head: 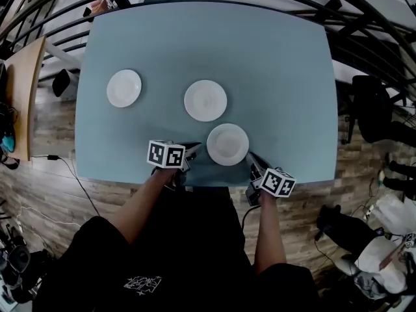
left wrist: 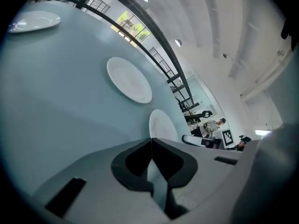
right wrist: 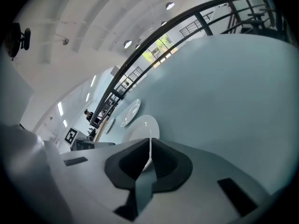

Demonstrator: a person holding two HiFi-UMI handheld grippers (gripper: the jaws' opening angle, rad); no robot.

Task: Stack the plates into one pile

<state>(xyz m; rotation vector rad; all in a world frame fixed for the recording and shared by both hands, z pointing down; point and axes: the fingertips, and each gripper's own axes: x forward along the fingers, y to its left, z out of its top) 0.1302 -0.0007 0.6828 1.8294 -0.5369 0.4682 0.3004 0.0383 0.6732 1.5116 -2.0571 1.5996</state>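
Counted three white plates on the blue-grey bench, each lying flat and alone, none stacked.

- Placed the far-left plate toward the left edge, well apart from the other two.
- Placed the middle plate about the centre of the bench.
- Placed the near plate close to the near edge, about halfway along it, just beside the middle plate with a thin strip of bench between their rims.

Found both tools low at the near edge, flanking the near plate.

- Left tool: tips just left of the near plate's rim, angled in toward it. Pressed together in the left gripper view, tips meeting, nothing between. Near plate dead ahead of the tips there, the other two plates further up the bench.
- Right tool: tips just right of the same rim. Likewise pressed together in the right gripper view, nothing pinched. Near plate right ahead of the tips there, another plate beyond it.

Could not tell from any view whether either tool touches the rim.

Noted bare forearms and a black shirt at the bottom of the head view.
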